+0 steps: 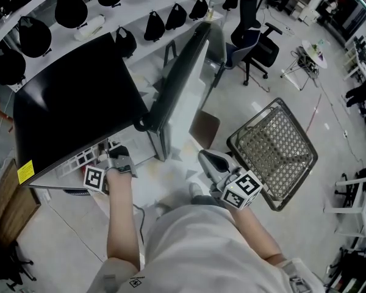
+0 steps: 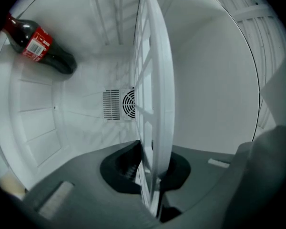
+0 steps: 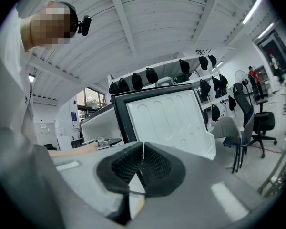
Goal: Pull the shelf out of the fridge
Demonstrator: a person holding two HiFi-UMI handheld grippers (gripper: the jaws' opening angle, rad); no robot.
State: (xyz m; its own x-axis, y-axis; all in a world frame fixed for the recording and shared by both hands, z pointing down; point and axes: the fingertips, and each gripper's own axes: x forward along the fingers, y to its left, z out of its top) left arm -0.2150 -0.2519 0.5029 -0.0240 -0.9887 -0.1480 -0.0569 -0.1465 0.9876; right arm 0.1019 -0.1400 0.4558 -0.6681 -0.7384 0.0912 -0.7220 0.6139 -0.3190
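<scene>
Left gripper clamps the shelf, still seated ahead of it inside the fridge; pulling remains; right gripper clenched, empty

Pale floor, black office chair

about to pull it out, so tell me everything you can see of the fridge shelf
The shelf is white, plastic-looking, a grid of bars with a thicker front rim. The left gripper view shows it edge-on, running back towards the rear wall of the fridge. The left gripper has its jaws closed on the front rim.
</scene>
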